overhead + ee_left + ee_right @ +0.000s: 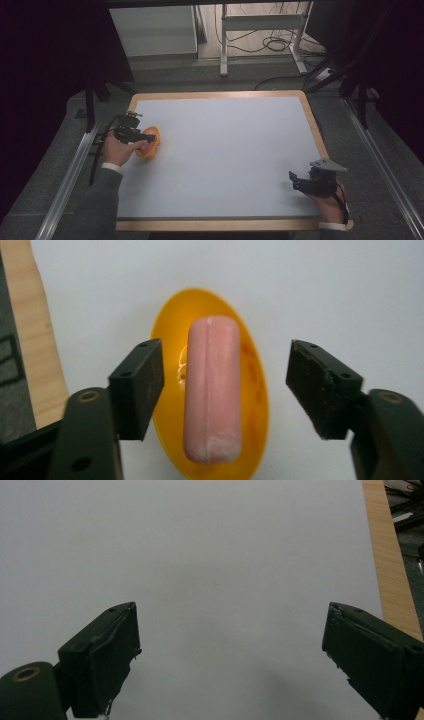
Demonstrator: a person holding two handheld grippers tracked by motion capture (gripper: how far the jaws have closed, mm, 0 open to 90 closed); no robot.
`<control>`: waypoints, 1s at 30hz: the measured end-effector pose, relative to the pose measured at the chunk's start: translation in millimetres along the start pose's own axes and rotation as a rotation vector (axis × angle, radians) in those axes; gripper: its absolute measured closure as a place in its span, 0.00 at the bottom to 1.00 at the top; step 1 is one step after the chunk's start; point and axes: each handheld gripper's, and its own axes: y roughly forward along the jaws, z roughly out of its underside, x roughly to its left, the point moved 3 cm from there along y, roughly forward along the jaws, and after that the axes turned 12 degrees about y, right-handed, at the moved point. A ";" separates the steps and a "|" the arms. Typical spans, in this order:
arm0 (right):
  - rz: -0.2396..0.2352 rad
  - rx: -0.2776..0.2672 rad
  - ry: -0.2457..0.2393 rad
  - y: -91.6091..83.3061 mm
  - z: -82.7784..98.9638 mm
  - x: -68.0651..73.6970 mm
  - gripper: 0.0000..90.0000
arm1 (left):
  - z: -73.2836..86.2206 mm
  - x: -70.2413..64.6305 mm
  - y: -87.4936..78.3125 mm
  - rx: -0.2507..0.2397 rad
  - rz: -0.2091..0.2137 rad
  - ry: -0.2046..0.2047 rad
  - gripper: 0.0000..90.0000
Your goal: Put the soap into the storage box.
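Where the left gripper point(225, 390) looks down along its own jaws, a pink sausage point(212, 390) lies lengthwise between them in a shallow orange dish point(255, 375), with a clear gap of dish and table on either side of it; the jaws stand wide apart and neither pad touches the sausage or the dish, so nothing is held. The sausage runs straight away from the gripper, its near end close to the dish's nearer rim and its far end short of the farther rim. No brand, label or writing can be read on the sausage, the dish or the black jaws. In the high view the left gripper point(146, 137) sits at the left edge of the white table top point(225, 150), its jaws over the orange dish point(150, 145), and the person's left hand point(119, 150) grips its body. The right gripper point(294, 180) rests well apart from the dish, near the opposite, right-hand corner of the table on the person's side, held in the right hand point(327, 205). In the right gripper view its jaws point(230, 655) are likewise spread wide, with bare white table top point(215, 555) between and beyond them and the wooden border point(387, 555) of the table off to one side.
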 end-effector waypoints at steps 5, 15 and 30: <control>0.001 -0.001 -0.003 0.3 -0.2 0.1 0.09 | 0.6 -13.3 -17.9 -0.093 0.032 0.048 0.30; -0.008 -0.021 -0.018 -2.4 -2.3 4.9 0.09 | 29.6 -49.4 -16.5 -0.166 0.098 0.109 0.29; -0.033 -0.033 -0.044 -2.6 -7.2 16.5 0.09 | 85.6 -72.0 -2.7 -0.196 0.145 0.099 0.28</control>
